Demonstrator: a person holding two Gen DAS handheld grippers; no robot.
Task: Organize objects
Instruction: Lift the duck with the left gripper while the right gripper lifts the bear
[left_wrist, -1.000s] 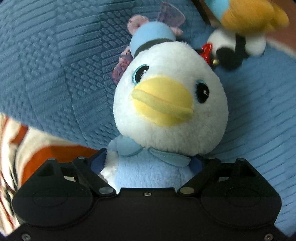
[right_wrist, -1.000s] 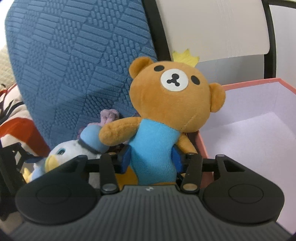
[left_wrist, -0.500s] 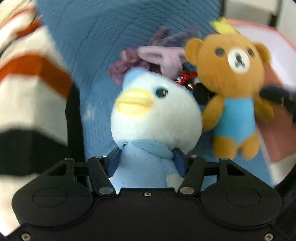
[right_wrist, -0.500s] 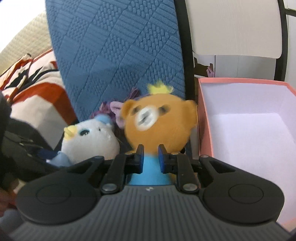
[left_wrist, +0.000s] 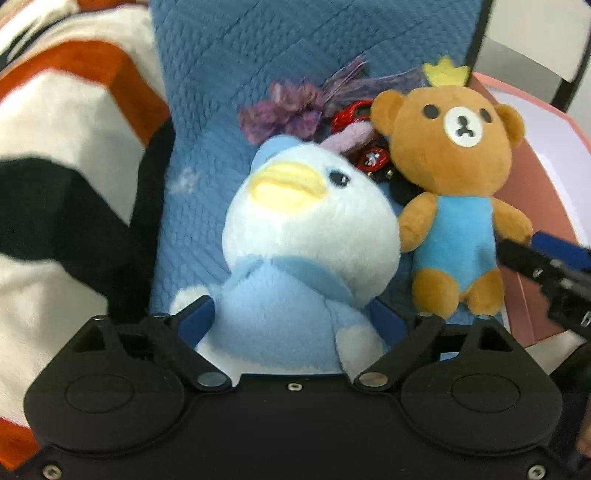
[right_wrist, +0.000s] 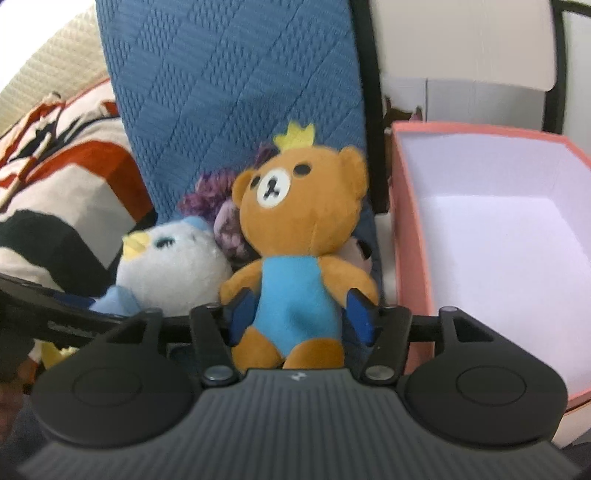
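A blue quilted cushion (left_wrist: 295, 55) fills the background, with a striped blanket (left_wrist: 66, 147) in white, orange and black to its left and a pale wall panel with a black frame (right_wrist: 461, 40) behind. To the right stands an open pink box (right_wrist: 402, 206) with a white inside. A white and blue penguin plush (left_wrist: 306, 229) lies against the cushion, its body between the jaws of the left gripper (left_wrist: 291, 321), which are opening wide. Just beside it, touching, sits a brown bear plush (right_wrist: 295, 229) in a blue suit with a yellow crown, close to the box's left wall. The right gripper (right_wrist: 299, 314) has the bear's body between its opening jaws. Behind both plushes lies a purple fluffy toy (left_wrist: 284, 110) with a red clip (left_wrist: 351, 114). No writing or label can be read.
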